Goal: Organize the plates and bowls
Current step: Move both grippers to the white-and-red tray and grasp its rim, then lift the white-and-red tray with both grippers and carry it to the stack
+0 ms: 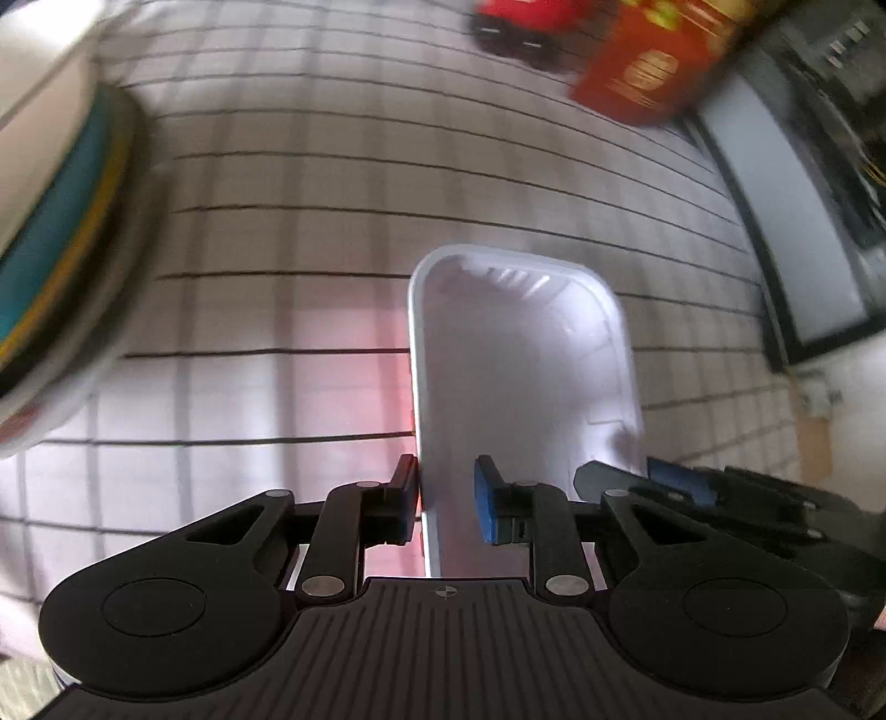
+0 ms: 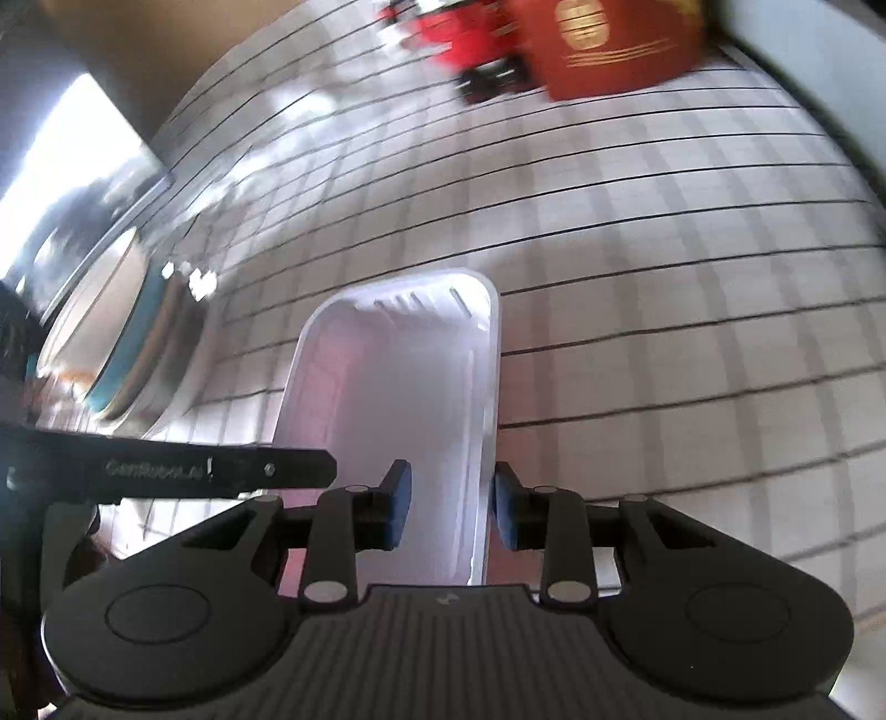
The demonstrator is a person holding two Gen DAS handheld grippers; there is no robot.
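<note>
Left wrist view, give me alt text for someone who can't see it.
A white rectangular tray is held over a checked tablecloth, its left rim between the jaws of the left gripper, the right gripper at its right rim. A blurred teal-rimmed plate sits left, a red box behind.

Both views are wrist-mounted fisheyes, each sitting just behind its own gripper and looking forward along the fingers, angled steeply down onto the checked tablecloth (image 1: 310, 232) at close range. The left wrist view has the left gripper (image 1: 446, 498) at its lower edge; the right wrist view has the right gripper (image 2: 449, 507) likewise. Shared ground: the white tray (image 1: 520, 365) (image 2: 398, 399) running away from both lenses, the teal-rimmed plate stack (image 1: 61, 232) (image 2: 119, 338) to the left, and the red box (image 1: 648, 66) (image 2: 609, 44) at the far top, blurred.
</note>
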